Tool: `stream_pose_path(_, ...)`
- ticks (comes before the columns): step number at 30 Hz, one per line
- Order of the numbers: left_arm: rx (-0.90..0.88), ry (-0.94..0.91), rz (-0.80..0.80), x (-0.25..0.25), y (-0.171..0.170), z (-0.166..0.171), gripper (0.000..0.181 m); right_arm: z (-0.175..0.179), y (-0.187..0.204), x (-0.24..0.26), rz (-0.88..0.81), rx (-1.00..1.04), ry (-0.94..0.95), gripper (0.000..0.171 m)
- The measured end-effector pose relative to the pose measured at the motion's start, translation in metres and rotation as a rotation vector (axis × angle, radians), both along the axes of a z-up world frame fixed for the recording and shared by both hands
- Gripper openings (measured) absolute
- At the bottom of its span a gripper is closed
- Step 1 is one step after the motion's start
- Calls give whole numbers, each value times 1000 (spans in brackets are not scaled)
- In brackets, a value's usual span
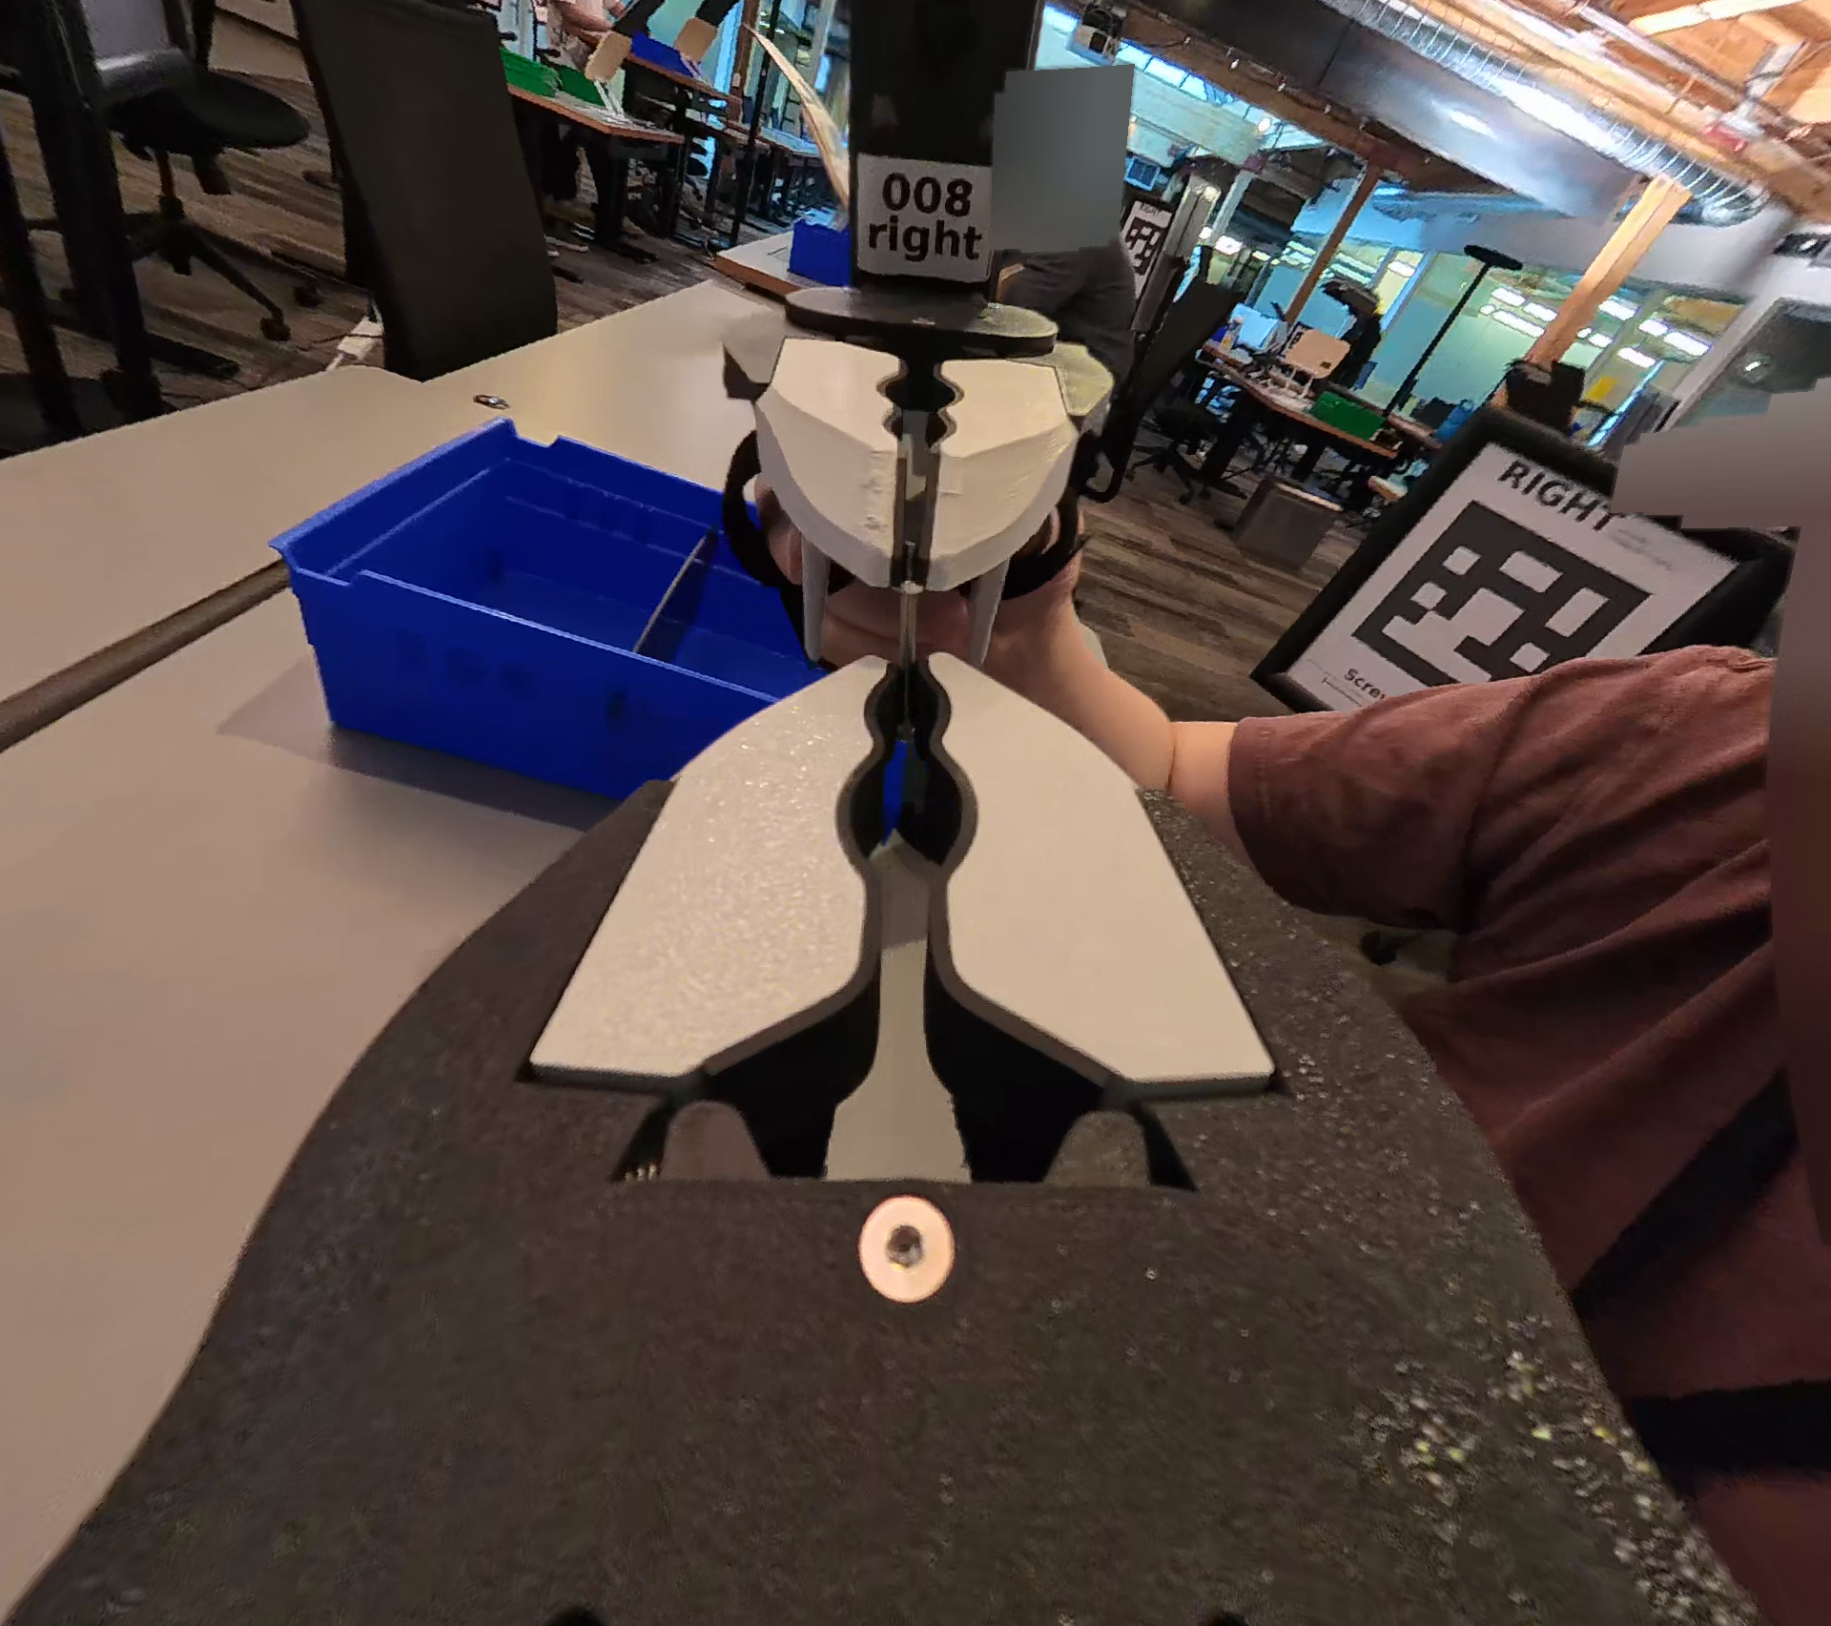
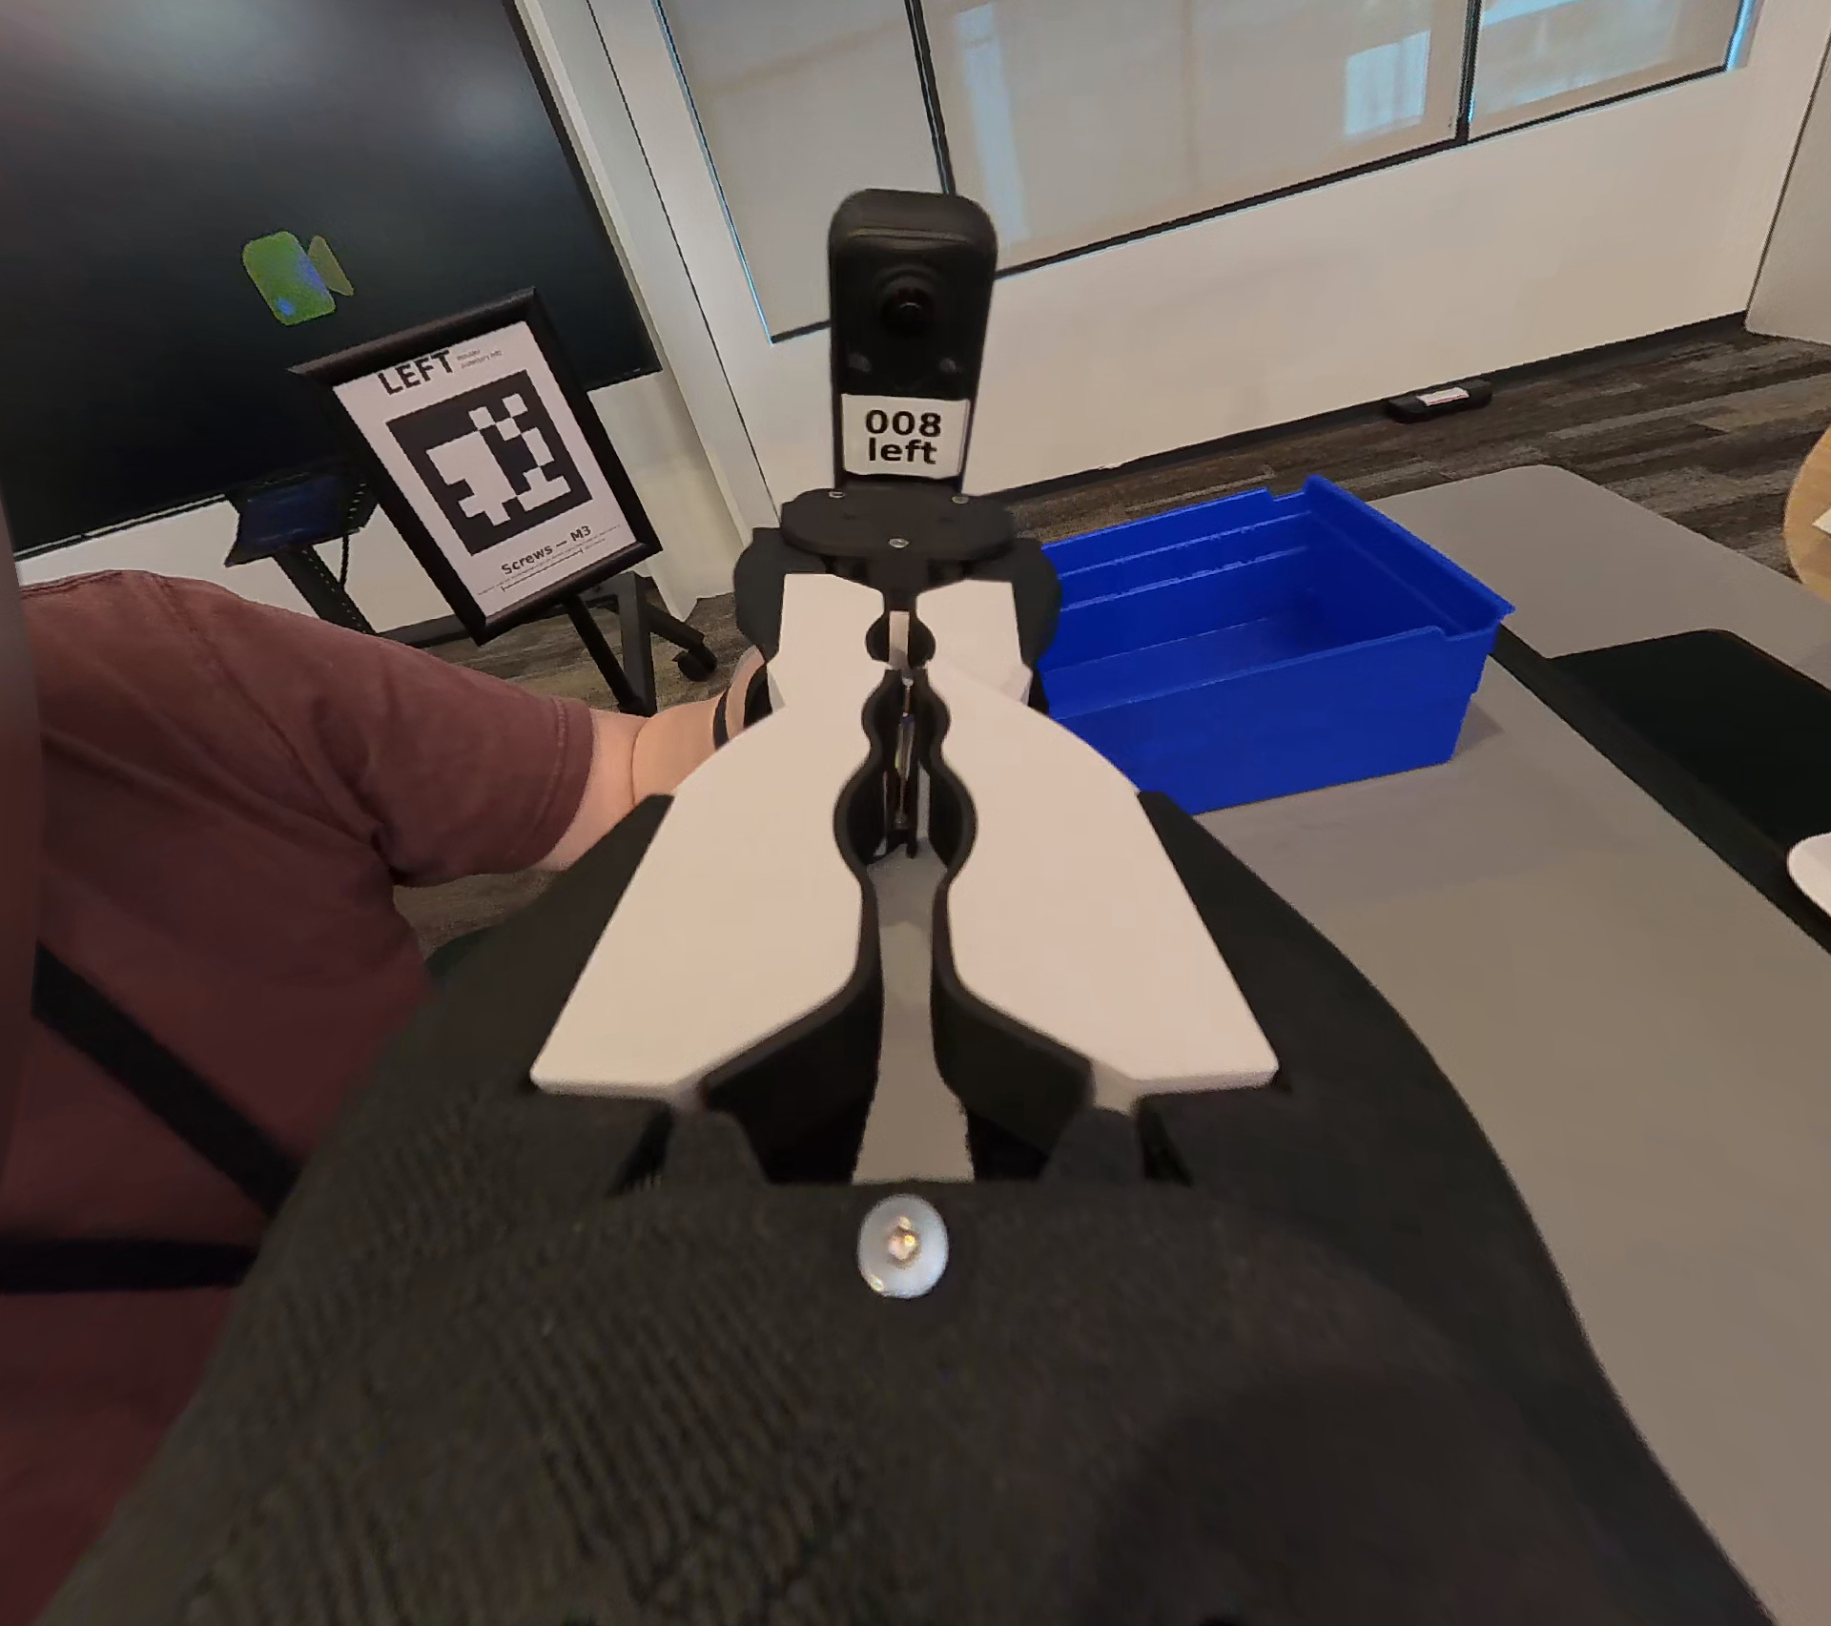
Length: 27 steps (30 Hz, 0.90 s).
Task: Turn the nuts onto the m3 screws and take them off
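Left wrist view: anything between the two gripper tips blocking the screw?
Nothing visible. The left gripper and right gripper face tip to tip, with only the thin screw spanning them; the blue bin sits off to the side.

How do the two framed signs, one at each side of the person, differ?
The left-side sign stands whole in view on a black wheeled stand before a dark screen; the right-side sign is partly hidden by a sleeve, its support unseen. Their black-and-white patterns differ. Both are white sheets in black frames, tilted back.
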State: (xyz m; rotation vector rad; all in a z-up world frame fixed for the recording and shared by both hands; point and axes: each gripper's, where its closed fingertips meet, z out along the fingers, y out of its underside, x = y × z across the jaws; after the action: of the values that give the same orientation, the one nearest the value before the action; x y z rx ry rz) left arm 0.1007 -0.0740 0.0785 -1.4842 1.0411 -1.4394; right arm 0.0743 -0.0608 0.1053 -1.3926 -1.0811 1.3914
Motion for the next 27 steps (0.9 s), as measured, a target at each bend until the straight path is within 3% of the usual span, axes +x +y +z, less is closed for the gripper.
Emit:
stream_pose_path(4,-34,-17,-18,-1,-1,2,2,2,0,0,7,2,19,3)
stream_pose_path(7,-22,-32,4,-5,2,7,2,10,7,7,-33,15,67,24)
stream_pose_path(10,-1,-36,38,-9,5,11,2,7,12,9,-78,49,36,23)
stream_pose_path(27,49,-29,28,-5,-5,15,2,11,1,5,45,-44,114,22)
